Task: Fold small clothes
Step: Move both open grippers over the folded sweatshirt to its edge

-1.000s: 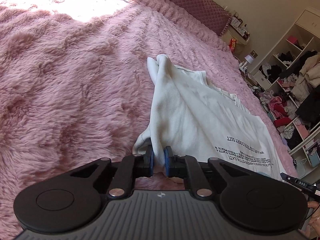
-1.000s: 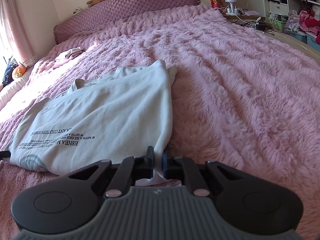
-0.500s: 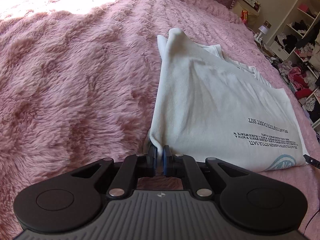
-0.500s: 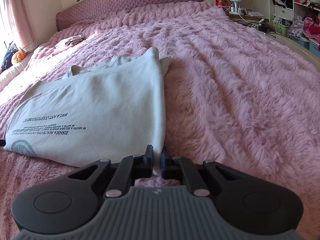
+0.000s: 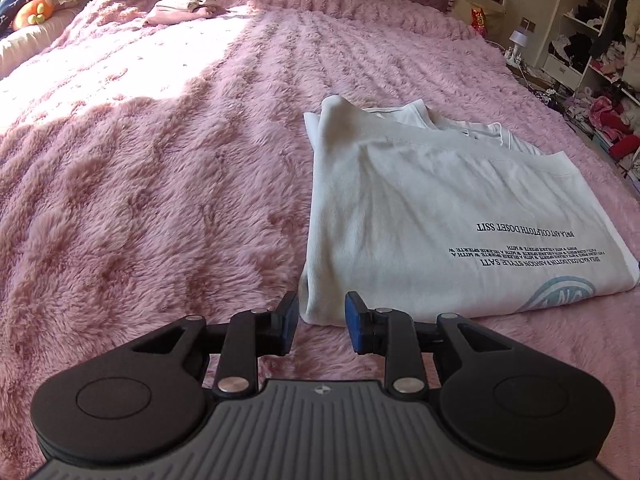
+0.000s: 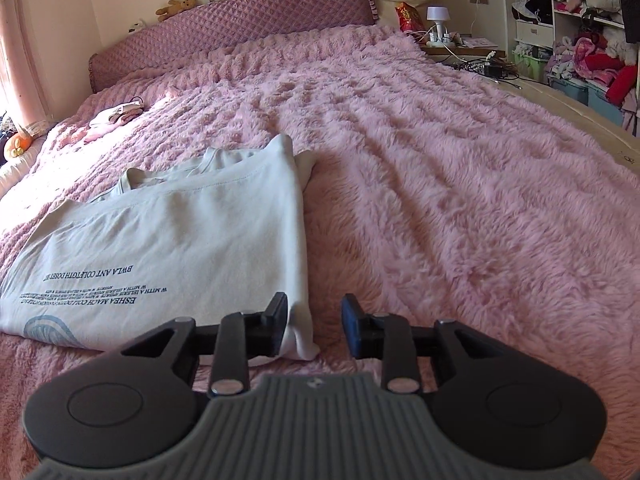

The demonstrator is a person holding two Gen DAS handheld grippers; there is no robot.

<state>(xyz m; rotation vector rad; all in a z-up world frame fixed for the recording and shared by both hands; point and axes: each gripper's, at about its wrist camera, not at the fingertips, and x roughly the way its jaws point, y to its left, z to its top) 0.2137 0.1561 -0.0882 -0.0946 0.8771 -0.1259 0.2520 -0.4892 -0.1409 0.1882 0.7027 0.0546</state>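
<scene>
The white T-shirt [image 5: 420, 216] lies folded lengthwise on the fluffy pink blanket [image 5: 160, 200], filling the right half of the left wrist view and the lower left of the right wrist view, with its printed lettering facing up and its collar end toward the headboard [image 6: 240, 20] at the top of the frame. You look to be between folds: the side folds seem done, and the hem end nearest you has just been set down. Your left gripper [image 5: 322, 322], low in the centre of its frame, has just been opening; its jaws stand apart with the shirt's near left corner between them but not pinched. Your right gripper [image 6: 314, 330] has likewise just been opening, its jaws apart, with the near right corner lying against the left finger [image 6: 276, 324] and free of the other. Next you will probably need to take both near corners again, or the hem edge, and carry them toward the collar to halve the length. Keep the two corners level so the layers do not slide on the deep pile.
</scene>
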